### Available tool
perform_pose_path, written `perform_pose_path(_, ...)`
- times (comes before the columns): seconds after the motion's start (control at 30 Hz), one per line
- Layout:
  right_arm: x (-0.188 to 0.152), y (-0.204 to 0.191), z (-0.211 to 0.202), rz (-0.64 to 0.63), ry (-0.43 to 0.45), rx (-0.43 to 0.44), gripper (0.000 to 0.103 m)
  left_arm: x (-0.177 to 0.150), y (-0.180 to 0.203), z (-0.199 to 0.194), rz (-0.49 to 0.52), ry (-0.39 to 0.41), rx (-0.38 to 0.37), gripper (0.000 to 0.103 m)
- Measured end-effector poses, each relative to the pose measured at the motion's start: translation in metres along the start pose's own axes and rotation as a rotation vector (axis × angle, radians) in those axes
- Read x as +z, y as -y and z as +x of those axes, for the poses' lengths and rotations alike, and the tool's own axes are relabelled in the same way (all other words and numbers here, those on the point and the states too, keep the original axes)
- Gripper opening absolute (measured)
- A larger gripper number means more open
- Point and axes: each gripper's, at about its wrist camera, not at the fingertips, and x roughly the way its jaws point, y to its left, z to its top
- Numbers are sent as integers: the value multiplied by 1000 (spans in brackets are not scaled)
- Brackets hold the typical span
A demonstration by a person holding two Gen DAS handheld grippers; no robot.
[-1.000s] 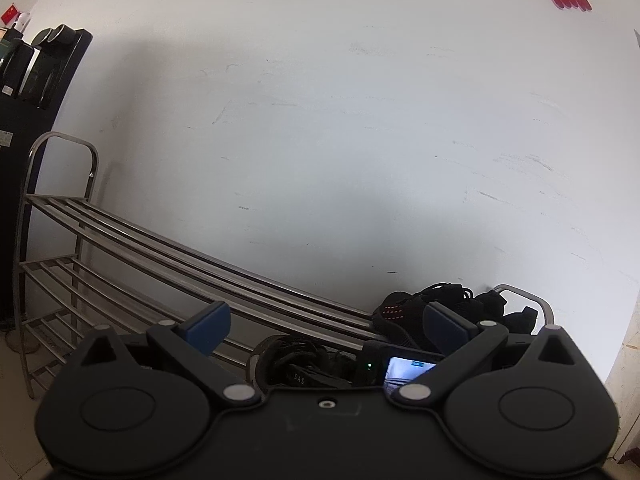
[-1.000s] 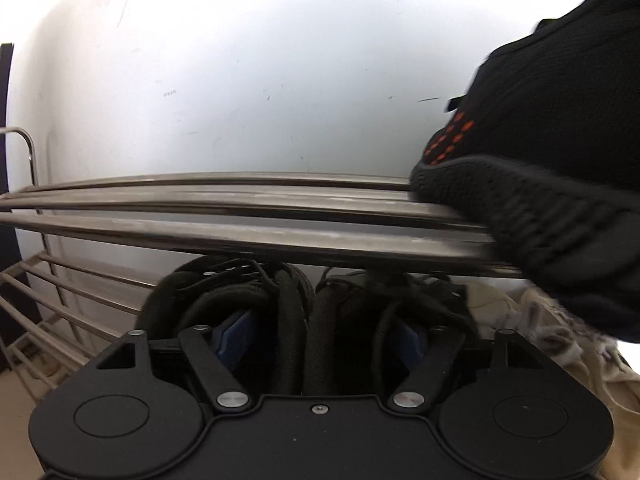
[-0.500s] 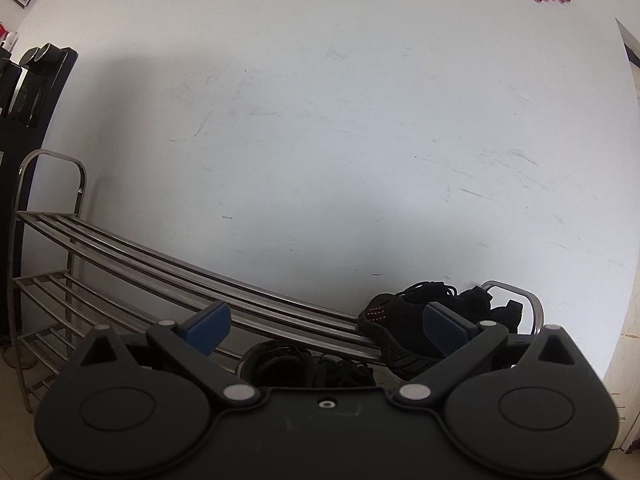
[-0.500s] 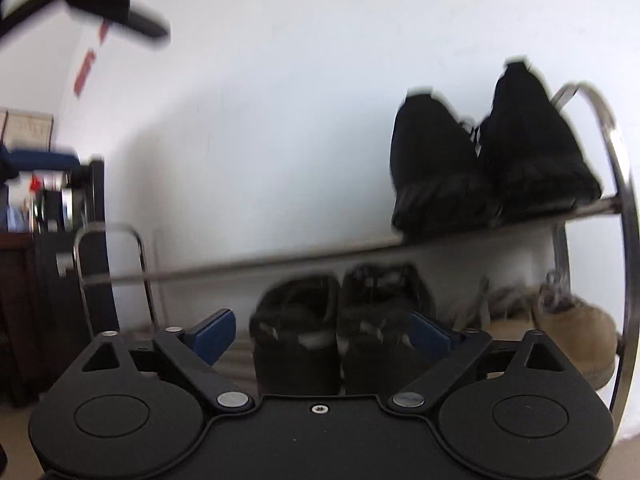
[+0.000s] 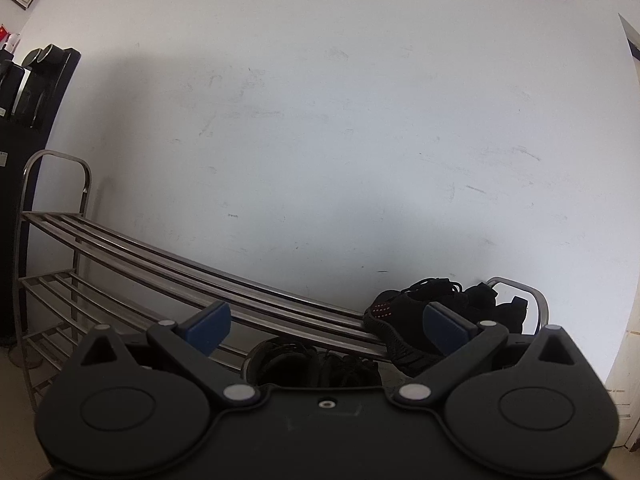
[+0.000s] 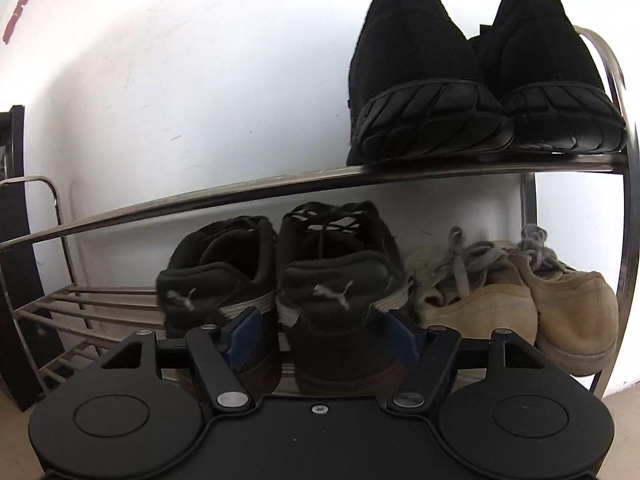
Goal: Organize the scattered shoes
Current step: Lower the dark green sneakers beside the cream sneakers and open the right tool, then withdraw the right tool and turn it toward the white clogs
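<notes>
White scuffed wall (image 5: 320, 140) behind steel shoe rack (image 6: 280, 184); black mesh pair (image 6: 480, 80) on top shelf at rack's R end; dark suede pair (image 6: 280, 280) on shelf below, tan pair (image 6: 520, 304) just beside; R tongs (image 6: 320, 332) spread, just been opening, straddling one dark shoe's heel w/o pinching; L tongs (image 5: 324, 324) spread, empty, level w/ top shelf.

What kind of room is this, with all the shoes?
Probably a home entryway or hallway corner. A metal shoe rack stands against a plain white wall, holding black sneakers on its top shelf, with dark sneakers and tan lace-up shoes on the shelf below.
</notes>
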Motion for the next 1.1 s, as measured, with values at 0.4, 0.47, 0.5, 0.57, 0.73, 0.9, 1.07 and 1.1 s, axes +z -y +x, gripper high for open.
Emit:
perform_pose_path(0.4,16,46,-67,30,-200,185,92,-9,17,6,16,-64,-59,103)
perform_pose_path(0.47,17,66,-87,-8,-282,87,96,-13,25,8,31,-81,-83,103)
perform_pose_path(0.5,17,78,-96,-11,-330,34,96,-14,29,8,38,-88,-95,103)
perform_pose_path(0.57,14,104,-114,12,-434,-75,96,-20,42,11,52,-108,-129,103)
perform_pose_path(0.73,2,167,-169,169,-550,-361,96,-40,85,18,84,-197,-273,103)
perform_pose_path(0.9,-8,210,-221,339,-490,-514,98,-67,132,21,129,-294,-390,103)
perform_pose_path(1.07,-15,238,-250,411,-465,-592,98,-92,170,10,171,-346,-492,103)
perform_pose_path(1.1,-15,240,-252,408,-460,-601,98,-95,175,7,173,-352,-511,103)
